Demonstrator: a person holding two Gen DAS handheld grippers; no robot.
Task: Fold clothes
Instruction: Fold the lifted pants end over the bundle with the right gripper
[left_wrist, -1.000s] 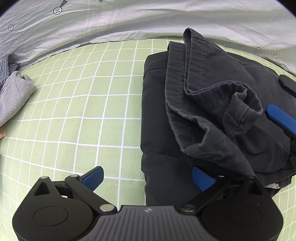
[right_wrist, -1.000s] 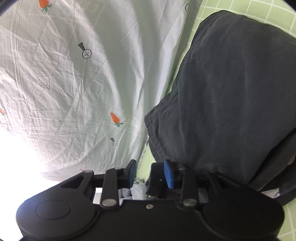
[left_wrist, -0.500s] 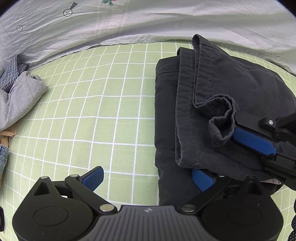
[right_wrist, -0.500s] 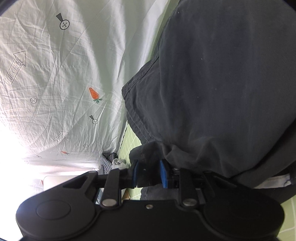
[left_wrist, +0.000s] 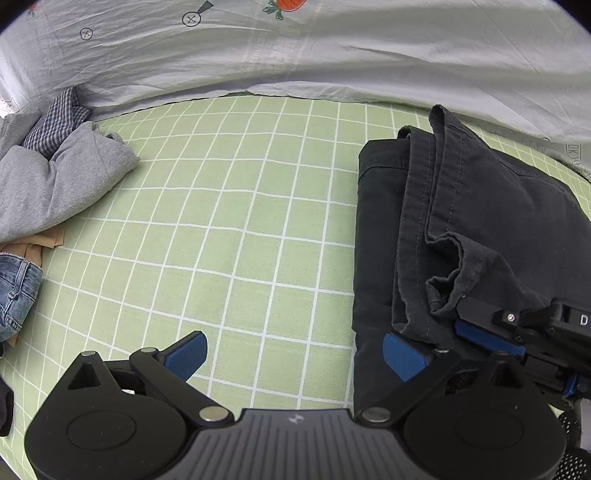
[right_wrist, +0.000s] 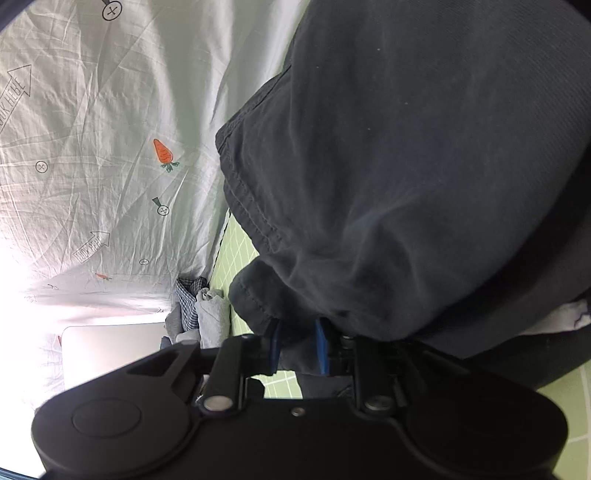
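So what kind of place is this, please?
Probably a bed at home: a green checked sheet, a white carrot-print duvet along its far edge, and unfolded clothes piled beside the dark trousers.

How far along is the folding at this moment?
The dark trousers already lie doubled in layers on the green checked sheet. The right gripper is pinching their hem; the left gripper is open and empty. Left unfolded: the grey garment, checked cloth and jeans.
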